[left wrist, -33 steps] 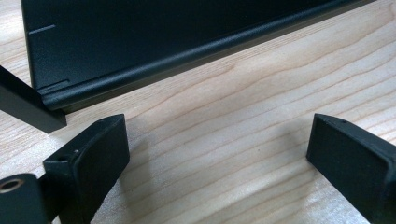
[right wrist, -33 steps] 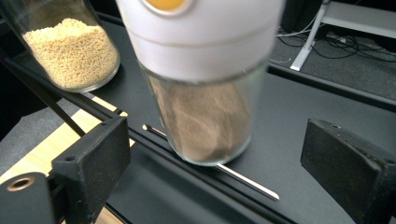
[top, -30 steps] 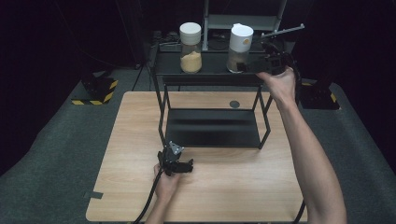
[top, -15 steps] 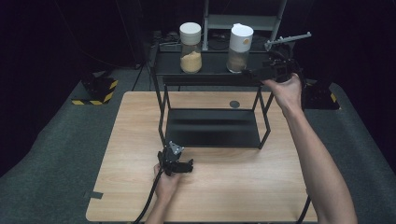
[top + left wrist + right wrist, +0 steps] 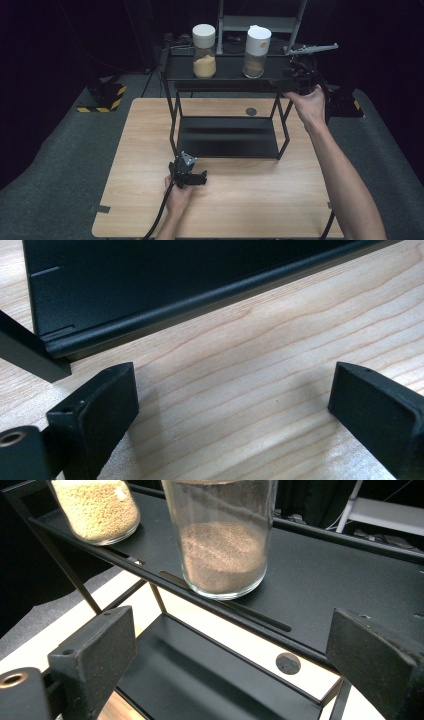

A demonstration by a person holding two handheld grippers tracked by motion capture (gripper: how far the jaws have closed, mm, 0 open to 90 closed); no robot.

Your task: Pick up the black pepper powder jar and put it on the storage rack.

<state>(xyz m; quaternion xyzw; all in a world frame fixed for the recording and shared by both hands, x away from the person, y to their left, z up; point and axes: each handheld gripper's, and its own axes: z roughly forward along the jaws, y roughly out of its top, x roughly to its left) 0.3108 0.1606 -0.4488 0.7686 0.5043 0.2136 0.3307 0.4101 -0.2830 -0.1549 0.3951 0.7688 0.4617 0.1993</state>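
- We are judging the placing as done: the jar of brown powder (image 5: 257,52) with its white lid is standing upright on the top shelf of the black two-tier rack (image 5: 227,82), and nothing is pressing on it any more.
- We are keeping the right gripper (image 5: 295,80) at the right end of that top shelf, just beside the brown jar (image 5: 222,540); its jaws have just been opening wider and are standing well apart, with nothing gripped between them.
- We are seeing a second jar, the one of yellow grains (image 5: 204,52), upright on the same shelf to the left of the brown jar and a little apart from it.
- We are resting the left gripper (image 5: 189,176) on the table in front of the rack's lower shelf (image 5: 150,285), jaws spread wide and empty, bare wood showing between them.
- We are reckoning that little is left: the right hand (image 5: 310,102) clearing the rack, unless more jars are to follow, which we cannot tell.
- We are working on a light wooden table (image 5: 125,150) whose grain is running across it; the rack is standing toward its far half, and a small dark disc (image 5: 251,111) is lying on the wood behind the lower shelf.
- We are sitting in a dark room: grey carpet around the table, a yellow-and-black striped base (image 5: 102,97) left of the rack, and a pale metal frame (image 5: 260,20) behind it.
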